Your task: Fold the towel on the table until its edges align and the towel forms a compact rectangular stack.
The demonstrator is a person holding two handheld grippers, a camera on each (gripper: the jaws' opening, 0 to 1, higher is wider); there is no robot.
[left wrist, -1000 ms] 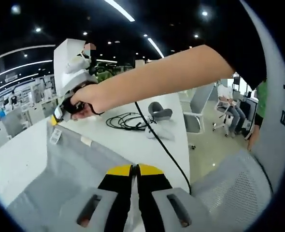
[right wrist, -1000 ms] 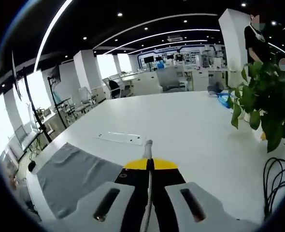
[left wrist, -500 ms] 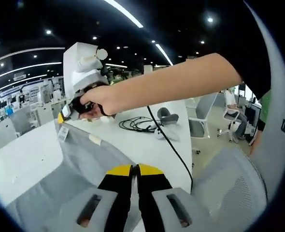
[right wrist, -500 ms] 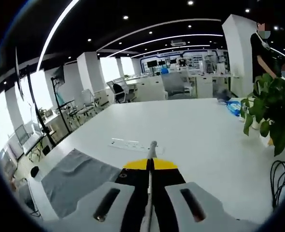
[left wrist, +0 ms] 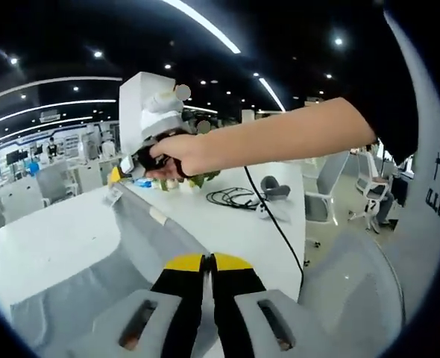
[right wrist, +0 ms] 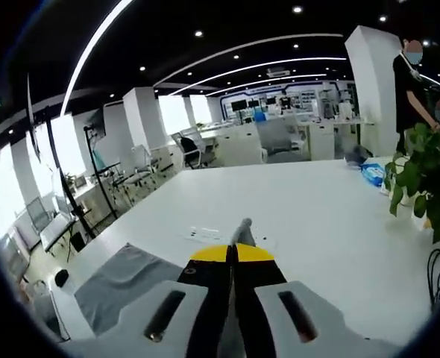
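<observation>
In the left gripper view I see my left gripper (left wrist: 207,262) at the bottom, its black and yellow jaws pressed together on a fold of the grey towel (left wrist: 93,257). The cloth comes out from between the tips and spreads to the left and ahead, lifted off the white table (left wrist: 227,224). It is a plain light grey, thin, with a soft sag in the middle and one taut raised edge running up toward the far corner. A small white label (left wrist: 113,195) hangs at that corner, and a second pale tag (left wrist: 157,215) sits along the edge.

The far corner is held by my right gripper (left wrist: 120,174), seen from the side with the person's hand (left wrist: 177,155) wrapped around its handle and the bare forearm crossing the view. A black cable (left wrist: 276,227) drops from that hand across the table edge. A coil of black cord (left wrist: 233,197) lies on the table behind.

In the right gripper view the right gripper (right wrist: 232,253) has its jaws closed on the towel's edge, a thin grey strip standing up between the yellow tips. More of the towel (right wrist: 119,280) hangs down to the left over the table (right wrist: 317,216). A white strip (right wrist: 205,235) lies flat on the table just beyond the tips. A green plant (right wrist: 429,186) stands at the right.
</observation>
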